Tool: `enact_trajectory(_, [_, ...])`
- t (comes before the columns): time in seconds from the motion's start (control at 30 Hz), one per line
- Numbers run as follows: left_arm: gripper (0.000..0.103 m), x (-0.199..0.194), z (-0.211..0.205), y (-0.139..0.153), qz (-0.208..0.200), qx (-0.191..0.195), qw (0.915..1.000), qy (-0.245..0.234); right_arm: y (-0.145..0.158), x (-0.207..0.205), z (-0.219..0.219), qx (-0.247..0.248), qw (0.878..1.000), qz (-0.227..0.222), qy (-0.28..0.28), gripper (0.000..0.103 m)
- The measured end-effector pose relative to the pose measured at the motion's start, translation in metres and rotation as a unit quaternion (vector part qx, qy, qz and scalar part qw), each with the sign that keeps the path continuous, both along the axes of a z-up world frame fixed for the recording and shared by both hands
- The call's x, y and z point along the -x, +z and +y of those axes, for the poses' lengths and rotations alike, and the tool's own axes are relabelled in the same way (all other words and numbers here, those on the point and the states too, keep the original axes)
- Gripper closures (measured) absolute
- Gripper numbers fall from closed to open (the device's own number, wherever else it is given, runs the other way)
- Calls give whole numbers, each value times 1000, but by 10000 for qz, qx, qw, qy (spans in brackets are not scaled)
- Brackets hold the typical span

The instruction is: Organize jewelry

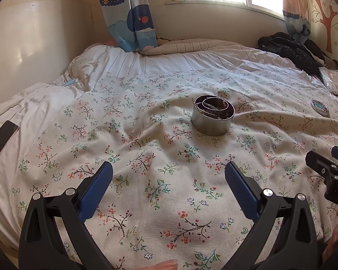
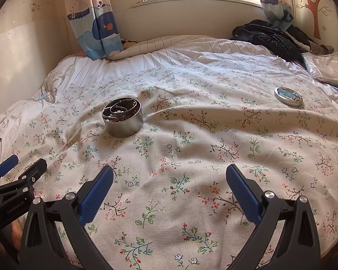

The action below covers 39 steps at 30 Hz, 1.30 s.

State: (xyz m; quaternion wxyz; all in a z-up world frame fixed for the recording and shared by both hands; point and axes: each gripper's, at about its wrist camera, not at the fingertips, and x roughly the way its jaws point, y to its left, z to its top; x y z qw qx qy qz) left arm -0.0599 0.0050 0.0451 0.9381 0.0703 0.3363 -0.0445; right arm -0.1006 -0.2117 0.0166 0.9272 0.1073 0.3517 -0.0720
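I had the left gripper (image 1: 169, 173) and right gripper (image 2: 169, 175) low in their frames over the floral bedspread (image 2: 191, 148), both jaws spread wide and holding nothing. The round metal tin (image 1: 211, 117) with jewelry inside sat open at centre of the left view, left of centre in the right. Its lid (image 2: 288, 96) lay well apart at the right view's upper right.

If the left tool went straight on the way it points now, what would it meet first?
Probably the round metal tin, which sits almost dead ahead of the open left tool on the floral bedspread. Nothing lies between them; if the tool is angled downward, it would touch the cloth first. Depth is hard to judge.
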Motion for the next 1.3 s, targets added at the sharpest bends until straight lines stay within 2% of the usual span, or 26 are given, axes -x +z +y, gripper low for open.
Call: enact_trajectory(1.3, [7, -3, 0, -4, 81, 54, 9999, 23, -2, -1, -2, -29, 10000, 9, 6, 7])
